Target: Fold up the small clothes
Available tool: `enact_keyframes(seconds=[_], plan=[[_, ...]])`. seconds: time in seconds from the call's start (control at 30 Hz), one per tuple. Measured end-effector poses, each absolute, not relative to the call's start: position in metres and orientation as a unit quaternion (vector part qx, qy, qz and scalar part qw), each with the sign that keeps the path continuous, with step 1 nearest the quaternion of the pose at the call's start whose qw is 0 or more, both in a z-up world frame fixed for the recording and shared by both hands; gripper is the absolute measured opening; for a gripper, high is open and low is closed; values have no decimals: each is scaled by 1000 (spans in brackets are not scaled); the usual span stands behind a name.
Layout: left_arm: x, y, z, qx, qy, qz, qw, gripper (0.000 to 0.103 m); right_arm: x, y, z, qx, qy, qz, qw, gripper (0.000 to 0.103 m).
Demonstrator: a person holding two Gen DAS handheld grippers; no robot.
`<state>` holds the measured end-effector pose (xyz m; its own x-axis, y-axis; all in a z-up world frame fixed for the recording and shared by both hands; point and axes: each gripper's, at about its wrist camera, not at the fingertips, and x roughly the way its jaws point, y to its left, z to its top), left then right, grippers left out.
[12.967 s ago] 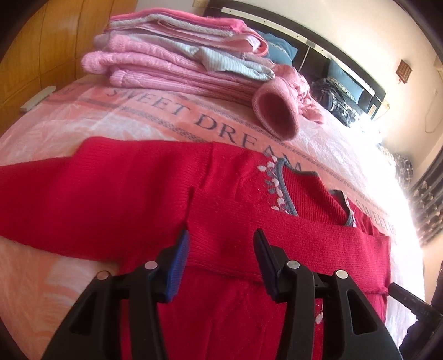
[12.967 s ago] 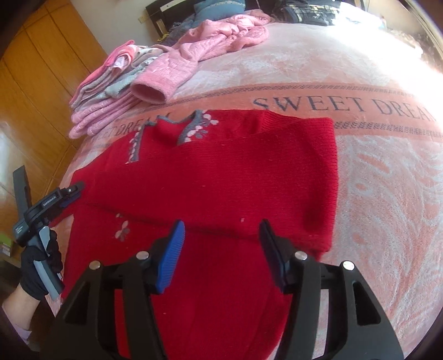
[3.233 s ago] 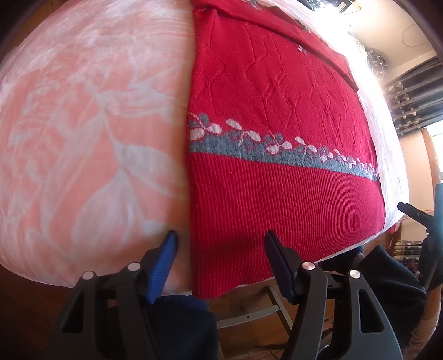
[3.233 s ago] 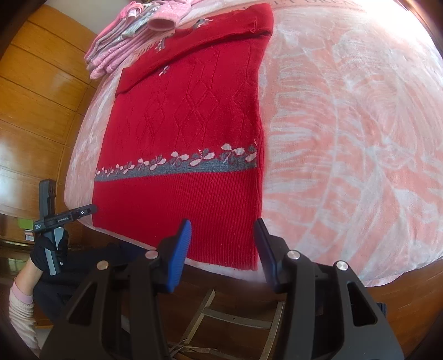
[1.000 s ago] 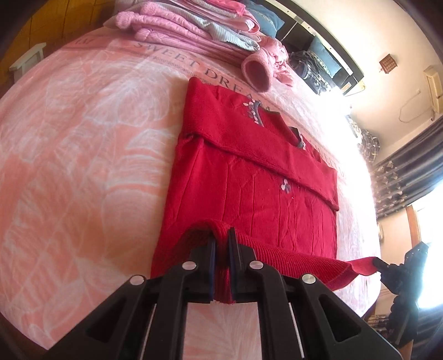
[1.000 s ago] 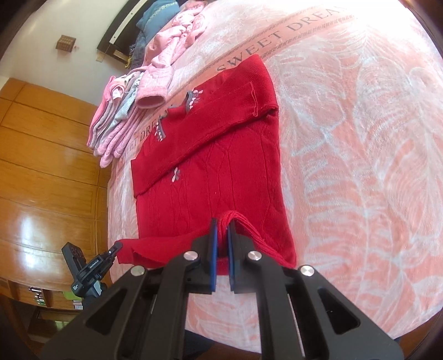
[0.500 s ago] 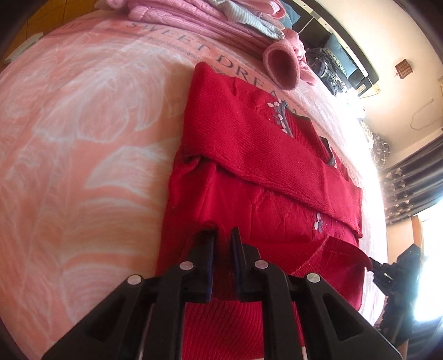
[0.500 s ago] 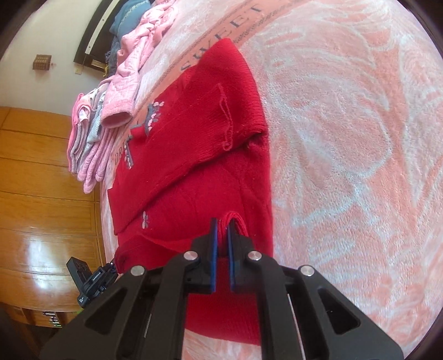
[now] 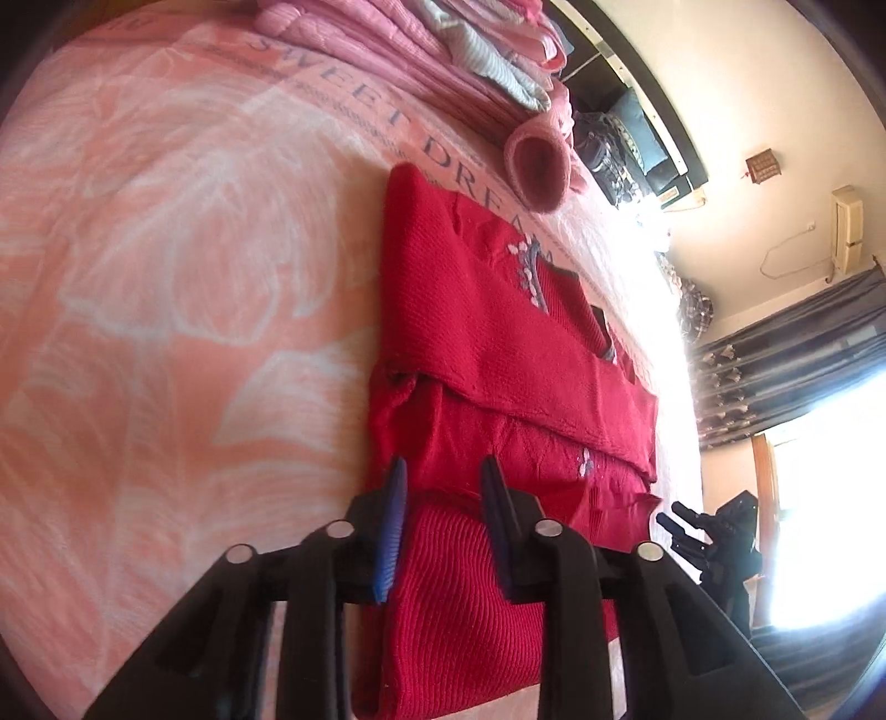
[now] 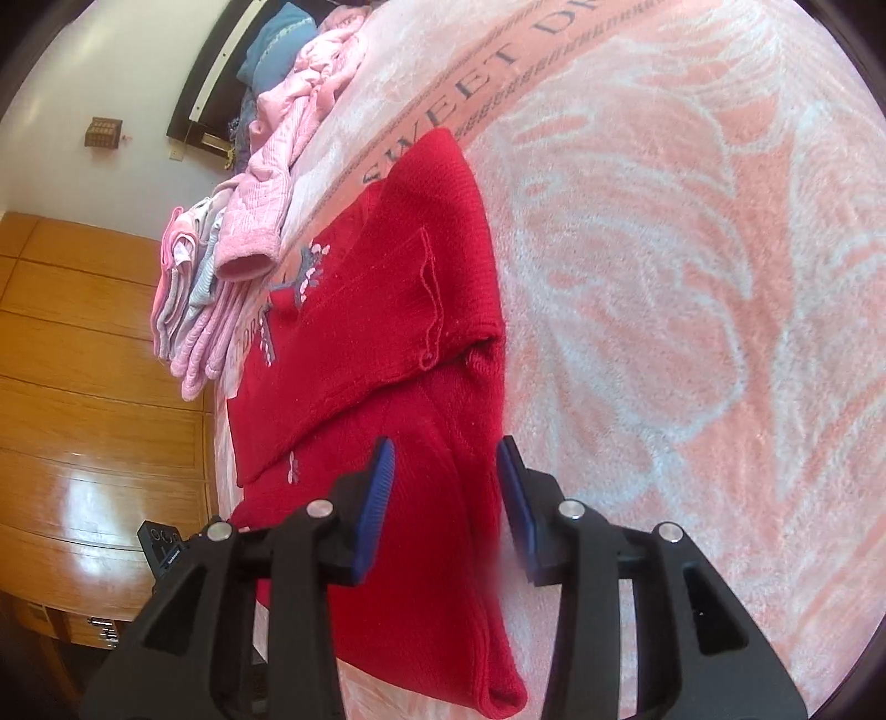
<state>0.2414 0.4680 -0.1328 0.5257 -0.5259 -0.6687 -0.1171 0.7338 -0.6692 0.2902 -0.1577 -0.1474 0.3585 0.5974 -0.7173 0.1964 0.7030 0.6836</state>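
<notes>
A red knit sweater (image 9: 498, 354) (image 10: 387, 310) lies on the pink bedspread, sleeves folded across the chest and the hem folded up over the body. My left gripper (image 9: 440, 471) stands open over the sweater's left folded hem corner, holding nothing. My right gripper (image 10: 446, 459) stands open over the right folded hem corner, its jaws to either side of the cloth edge. In the left wrist view the right gripper (image 9: 678, 523) shows at the far right; in the right wrist view the left gripper (image 10: 163, 545) shows at the lower left.
A stack of folded pink and grey clothes (image 9: 443, 50) (image 10: 194, 299) sits beyond the sweater's collar, with a loose pink garment (image 10: 293, 138) beside it. The bedspread (image 10: 692, 277) spreads wide to the right. A wooden wardrobe (image 10: 83, 360) stands beside the bed.
Both grippers carried the sweater's hem up over the body, laid it down and opened, letting the hem go. The hem now rests folded on the sweater.
</notes>
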Motion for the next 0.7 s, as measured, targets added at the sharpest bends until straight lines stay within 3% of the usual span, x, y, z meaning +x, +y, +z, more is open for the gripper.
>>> enact_keyframes(seconds=[0.23, 0.7], plan=[[244, 469, -117, -305, 444, -114, 835, 32, 294, -157, -131, 347, 531, 142, 760, 39], [268, 373, -117, -48, 463, -148, 873, 34, 294, -129, -136, 303, 553, 162, 759, 39]])
